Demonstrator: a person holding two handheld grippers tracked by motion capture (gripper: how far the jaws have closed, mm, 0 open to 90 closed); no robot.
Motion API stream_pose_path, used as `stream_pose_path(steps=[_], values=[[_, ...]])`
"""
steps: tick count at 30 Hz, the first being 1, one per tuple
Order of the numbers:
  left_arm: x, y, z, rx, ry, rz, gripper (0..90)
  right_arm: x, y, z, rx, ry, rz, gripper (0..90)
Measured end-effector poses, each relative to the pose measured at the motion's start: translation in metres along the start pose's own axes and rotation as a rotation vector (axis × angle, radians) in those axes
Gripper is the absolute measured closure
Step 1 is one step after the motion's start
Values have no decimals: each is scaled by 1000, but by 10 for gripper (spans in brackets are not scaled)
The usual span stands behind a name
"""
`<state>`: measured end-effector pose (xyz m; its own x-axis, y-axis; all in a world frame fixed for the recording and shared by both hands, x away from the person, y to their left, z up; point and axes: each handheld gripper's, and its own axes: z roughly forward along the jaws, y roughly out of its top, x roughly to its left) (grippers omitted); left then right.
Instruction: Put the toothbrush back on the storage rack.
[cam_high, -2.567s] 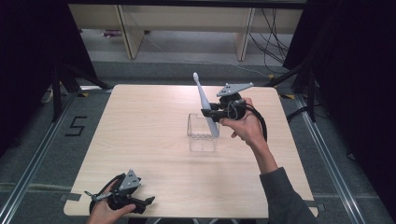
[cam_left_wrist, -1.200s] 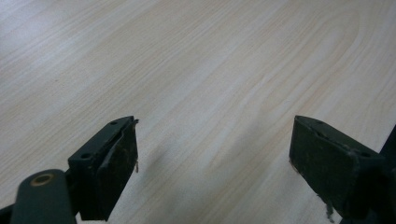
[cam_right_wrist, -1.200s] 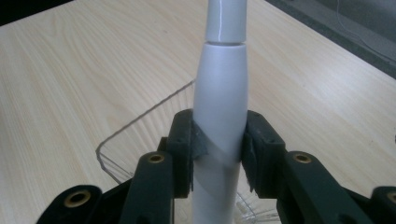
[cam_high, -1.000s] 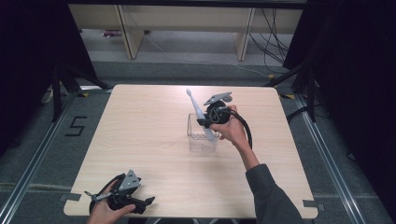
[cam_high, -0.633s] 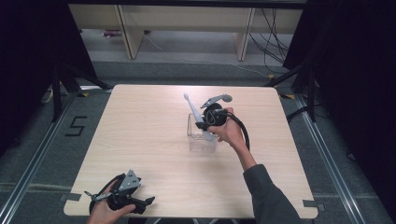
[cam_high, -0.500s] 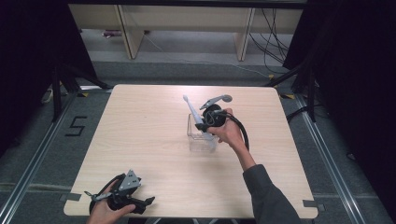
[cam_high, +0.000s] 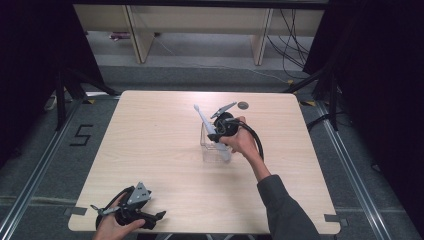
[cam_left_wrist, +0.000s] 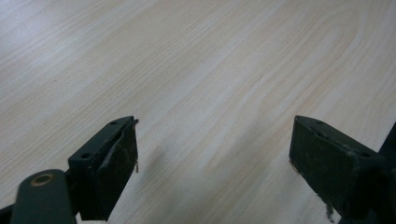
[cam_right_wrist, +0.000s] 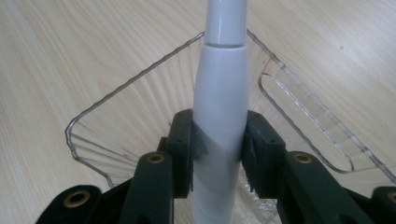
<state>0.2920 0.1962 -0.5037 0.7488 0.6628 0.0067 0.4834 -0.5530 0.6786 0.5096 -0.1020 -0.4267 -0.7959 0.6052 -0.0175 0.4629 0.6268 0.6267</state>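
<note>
A white electric toothbrush (cam_high: 206, 122) leans up and to the left, its thick lower end down in a clear plastic box (cam_high: 210, 149) near the middle of the table. My right gripper (cam_high: 218, 132) is shut on its handle just above the box. In the right gripper view the pads press both sides of the white handle (cam_right_wrist: 219, 93), my right gripper (cam_right_wrist: 217, 149) is over the open box, and the box rim (cam_right_wrist: 116, 93) curves around behind. My left gripper (cam_high: 152, 218) rests at the table's near left corner, open. Between its jaws (cam_left_wrist: 215, 172) there is only bare wood.
The light wooden table (cam_high: 150, 145) has a small dark round disc (cam_high: 243, 105) near its far edge. Shelving legs and cables stand on the floor beyond. A floor mark reading 5 (cam_high: 80, 135) lies to the left of the table.
My right gripper has carried the toothbrush left and toward the near side, down into the clear box, and the brush head now leans further left. The left gripper has stayed put.
</note>
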Motion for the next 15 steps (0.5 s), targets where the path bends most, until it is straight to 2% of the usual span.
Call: stream_pose_path(steps=[1, 10, 11, 12, 15], values=[[0, 0, 0, -1, 0, -1, 148, 1, 0, 0, 7, 4, 26, 665], [-1, 0, 0, -5, -2, -6, 148, -2, 1, 4, 7, 3, 30, 665], [0, 0, 0, -5, -2, -6, 148, -2, 1, 5, 7, 3, 18, 664], [0, 0, 0, -1, -1, -2, 148, -1, 1, 4, 15, 6, 32, 664], [0, 0, 0, -3, -3, -4, 148, -1, 1, 6, 12, 1, 34, 664]])
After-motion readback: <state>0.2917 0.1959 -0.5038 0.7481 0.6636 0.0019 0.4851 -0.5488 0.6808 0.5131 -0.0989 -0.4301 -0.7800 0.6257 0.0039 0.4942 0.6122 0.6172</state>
